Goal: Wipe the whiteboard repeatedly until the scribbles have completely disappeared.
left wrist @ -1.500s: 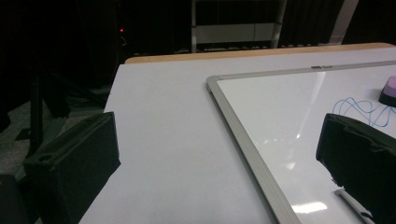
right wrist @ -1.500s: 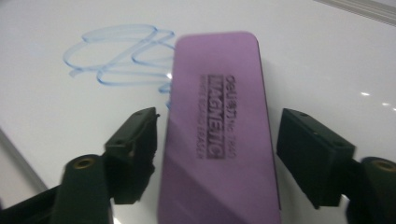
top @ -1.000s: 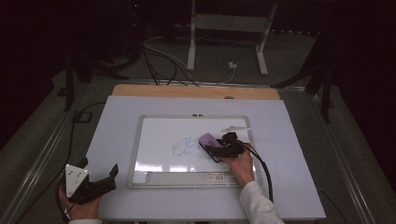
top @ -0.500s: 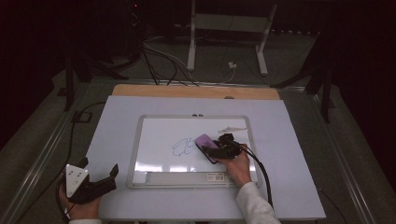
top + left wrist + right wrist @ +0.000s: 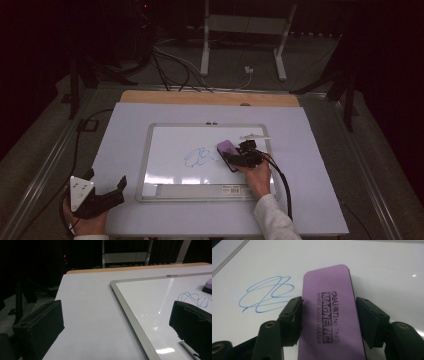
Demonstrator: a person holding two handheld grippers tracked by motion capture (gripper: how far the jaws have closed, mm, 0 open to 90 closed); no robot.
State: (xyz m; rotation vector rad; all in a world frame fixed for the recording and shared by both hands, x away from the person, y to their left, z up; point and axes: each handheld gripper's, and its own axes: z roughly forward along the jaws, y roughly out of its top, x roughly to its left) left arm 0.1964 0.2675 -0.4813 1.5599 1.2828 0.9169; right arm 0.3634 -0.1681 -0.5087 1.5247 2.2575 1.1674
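A white whiteboard (image 5: 165,145) lies flat on the pale table, with a blue scribble (image 5: 197,156) drawn near its middle. Just right of the scribble, a purple magnetic eraser (image 5: 227,149) rests on the board with my right gripper (image 5: 236,158) shut on its long sides. In the right gripper view the eraser (image 5: 329,315) sits between the two black jaws, and the scribble (image 5: 267,293) lies to its left. My left gripper (image 5: 106,178) is open and holds nothing, low over the table's front left corner, left of the board's frame (image 5: 125,307).
A pale marker (image 5: 255,136) lies on the board's upper right. The board's tray strip (image 5: 200,190) runs along its near edge. A wooden strip (image 5: 210,98) borders the table's far side. Cables and a metal stand (image 5: 245,30) sit on the dark floor beyond.
My right gripper has slid the eraser leftward across the board, closer to the blue scribble. The left gripper has stayed put.
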